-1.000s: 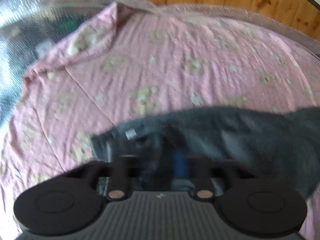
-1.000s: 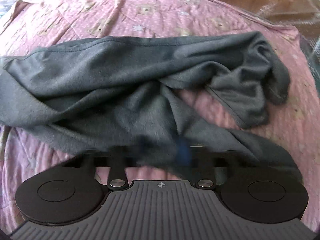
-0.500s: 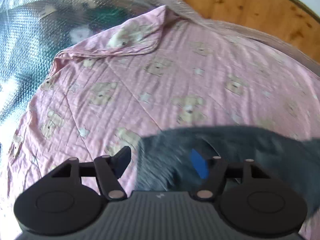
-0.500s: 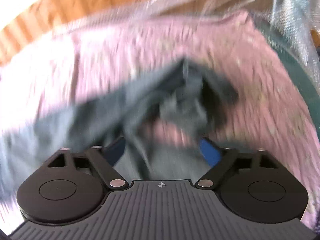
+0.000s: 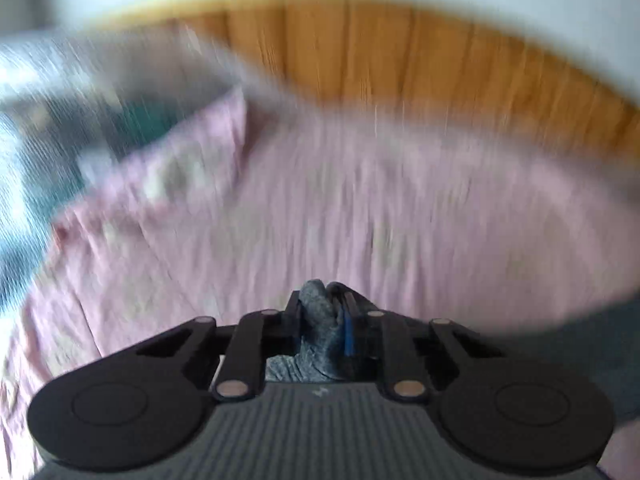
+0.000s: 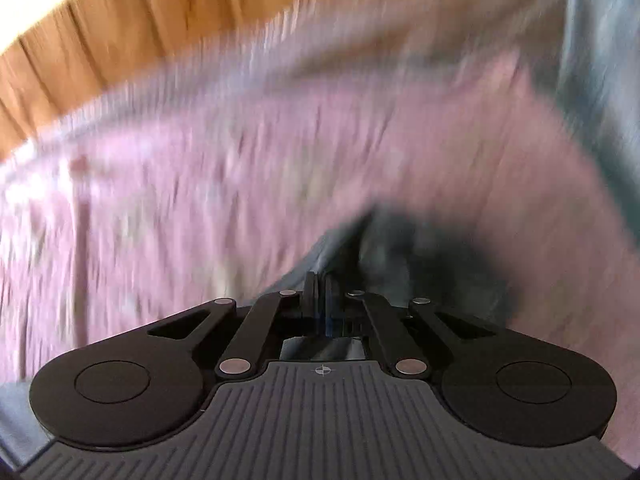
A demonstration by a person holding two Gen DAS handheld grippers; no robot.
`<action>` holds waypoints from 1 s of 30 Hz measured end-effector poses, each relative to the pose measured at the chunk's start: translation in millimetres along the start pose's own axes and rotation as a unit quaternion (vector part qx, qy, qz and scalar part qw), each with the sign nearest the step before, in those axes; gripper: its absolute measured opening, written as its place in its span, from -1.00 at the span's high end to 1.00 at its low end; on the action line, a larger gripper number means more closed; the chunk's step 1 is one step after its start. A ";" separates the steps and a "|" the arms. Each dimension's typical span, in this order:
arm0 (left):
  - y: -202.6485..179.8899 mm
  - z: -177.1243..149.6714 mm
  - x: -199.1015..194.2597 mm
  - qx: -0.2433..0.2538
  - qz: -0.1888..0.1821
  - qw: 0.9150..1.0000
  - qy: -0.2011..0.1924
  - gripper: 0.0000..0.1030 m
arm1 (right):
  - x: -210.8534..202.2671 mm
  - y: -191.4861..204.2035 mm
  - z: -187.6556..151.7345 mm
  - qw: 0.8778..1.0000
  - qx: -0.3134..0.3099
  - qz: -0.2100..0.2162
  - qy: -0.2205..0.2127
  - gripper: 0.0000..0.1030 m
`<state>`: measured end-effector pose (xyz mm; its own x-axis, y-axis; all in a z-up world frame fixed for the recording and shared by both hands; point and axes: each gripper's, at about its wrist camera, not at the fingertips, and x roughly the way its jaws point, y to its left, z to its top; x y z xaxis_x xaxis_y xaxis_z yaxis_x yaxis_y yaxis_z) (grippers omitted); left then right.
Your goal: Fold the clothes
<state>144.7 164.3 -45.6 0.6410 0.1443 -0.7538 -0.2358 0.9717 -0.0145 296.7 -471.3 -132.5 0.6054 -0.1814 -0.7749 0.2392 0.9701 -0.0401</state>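
On pink sheet (image 5: pixel 360 208) (no legible writing).

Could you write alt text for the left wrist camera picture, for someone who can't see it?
The left tool is closed on a bunched fold of dark grey garment, seen from just behind its black fingers. Beyond lies a pink bedsheet, heavily motion-blurred, with a wooden headboard across the top.

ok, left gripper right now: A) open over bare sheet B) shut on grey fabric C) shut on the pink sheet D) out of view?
B: in the left wrist view the left gripper has its jaws closed, with a bunch of the grey garment pinched between them, above the blurred pink sheet.
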 end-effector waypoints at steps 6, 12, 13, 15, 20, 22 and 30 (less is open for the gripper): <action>21.7 -45.9 6.6 0.042 -0.069 0.992 0.101 0.64 | 5.4 -26.2 -0.3 0.999 -0.043 0.004 0.018 0.82; 22.1 -104.9 -73.8 0.063 -0.168 0.978 0.103 0.65 | -21.2 -19.1 -22.2 0.988 -0.129 0.088 0.016 -0.26; 24.4 -116.1 -79.8 0.079 -0.169 0.974 0.126 0.64 | -27.0 -15.3 -28.8 0.982 -0.157 0.104 0.015 -0.41; 32.8 -146.5 -77.5 0.104 -0.163 0.960 0.202 0.64 | -29.6 -8.4 -43.9 0.971 -0.215 0.105 0.015 -0.71; 60.9 -188.3 -61.6 0.121 -0.096 0.940 0.303 0.54 | -6.6 -13.8 -46.9 0.967 -0.248 0.054 0.031 -0.70; 75.7 -170.8 -66.8 0.083 -0.070 0.956 0.272 0.23 | -0.1 -21.0 -39.1 0.970 -0.236 0.051 0.027 -0.73; 51.7 -76.8 3.8 0.048 0.004 0.989 0.138 -0.55 | 35.0 -54.9 -19.7 0.990 -0.127 0.055 0.031 -0.79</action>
<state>78.9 200.7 -99.6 0.4123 0.1092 -0.9045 -0.1611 0.9859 0.0456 289.8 -527.7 -169.9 0.5669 -0.0688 -0.8209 -0.0293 0.9942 -0.1035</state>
